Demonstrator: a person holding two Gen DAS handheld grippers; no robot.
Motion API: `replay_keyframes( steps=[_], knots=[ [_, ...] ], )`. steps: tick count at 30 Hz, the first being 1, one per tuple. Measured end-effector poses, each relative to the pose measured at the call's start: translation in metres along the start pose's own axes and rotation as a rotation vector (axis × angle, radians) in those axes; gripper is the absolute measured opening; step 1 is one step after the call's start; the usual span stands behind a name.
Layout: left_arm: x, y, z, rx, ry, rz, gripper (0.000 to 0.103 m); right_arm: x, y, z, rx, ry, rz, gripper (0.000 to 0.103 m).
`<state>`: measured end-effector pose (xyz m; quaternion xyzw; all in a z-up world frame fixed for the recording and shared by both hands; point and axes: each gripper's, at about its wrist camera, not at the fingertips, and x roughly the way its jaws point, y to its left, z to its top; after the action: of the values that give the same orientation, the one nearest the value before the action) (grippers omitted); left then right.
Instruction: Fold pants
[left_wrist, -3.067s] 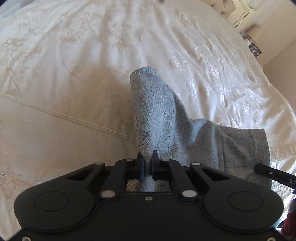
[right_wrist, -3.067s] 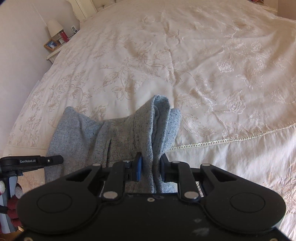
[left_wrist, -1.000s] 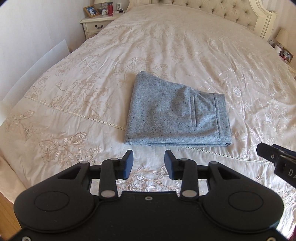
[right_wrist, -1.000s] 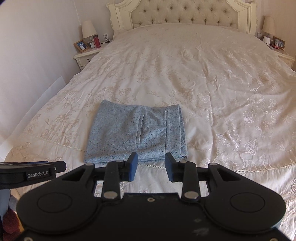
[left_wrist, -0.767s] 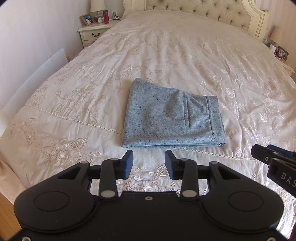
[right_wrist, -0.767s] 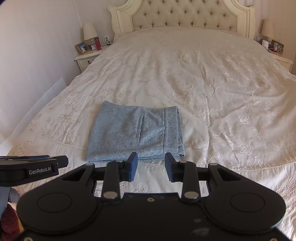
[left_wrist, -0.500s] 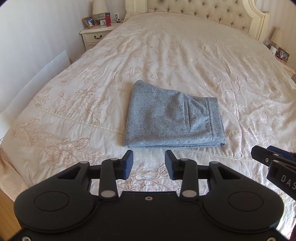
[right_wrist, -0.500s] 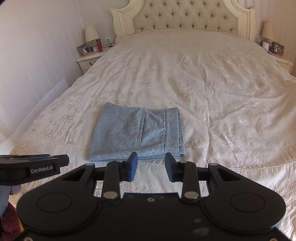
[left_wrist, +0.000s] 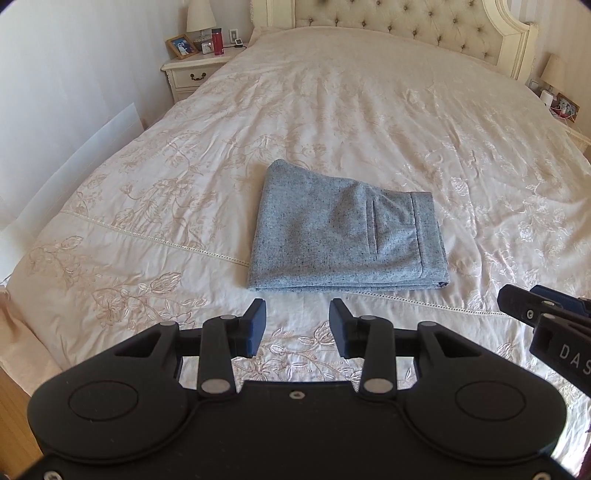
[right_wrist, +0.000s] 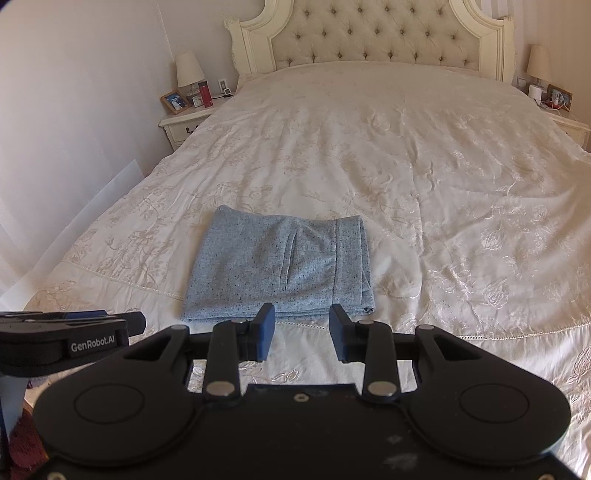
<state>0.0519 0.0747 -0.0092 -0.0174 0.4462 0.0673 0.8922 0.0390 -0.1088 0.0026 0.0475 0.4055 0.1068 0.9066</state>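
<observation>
The grey speckled pants (left_wrist: 343, 232) lie folded into a flat rectangle on the cream bedspread (left_wrist: 332, 110), waistband to the right, pocket slit facing up. They also show in the right wrist view (right_wrist: 284, 266). My left gripper (left_wrist: 297, 325) is open and empty, held back from the pants' near edge above the bed. My right gripper (right_wrist: 301, 328) is open and empty, also short of the near edge. Each gripper shows at the edge of the other's view: the right one (left_wrist: 546, 321) and the left one (right_wrist: 74, 332).
A tufted headboard (right_wrist: 369, 37) stands at the far end. A nightstand (right_wrist: 184, 125) on the left carries a lamp, a photo frame and a red bottle. Another nightstand (right_wrist: 561, 122) is on the right. A wall runs along the bed's left side.
Three seconds ago both grippers were shut on the pants; they have let go and pulled back and up. Over the last second both views tilted up slightly; the pants lie still.
</observation>
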Motion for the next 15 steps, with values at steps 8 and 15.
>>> replay_keyframes(
  steps=[8, 15],
  knots=[
    [-0.0040, -0.0048, -0.0017, 0.001, 0.000, 0.006, 0.048, -0.0039, -0.0039, -0.0020, 0.001, -0.001, 0.010, 0.035],
    [-0.0061, -0.0072, -0.0030, -0.018, -0.007, 0.029, 0.048, -0.0067, -0.0088, -0.0034, 0.005, -0.003, 0.020, 0.035]
  ],
)
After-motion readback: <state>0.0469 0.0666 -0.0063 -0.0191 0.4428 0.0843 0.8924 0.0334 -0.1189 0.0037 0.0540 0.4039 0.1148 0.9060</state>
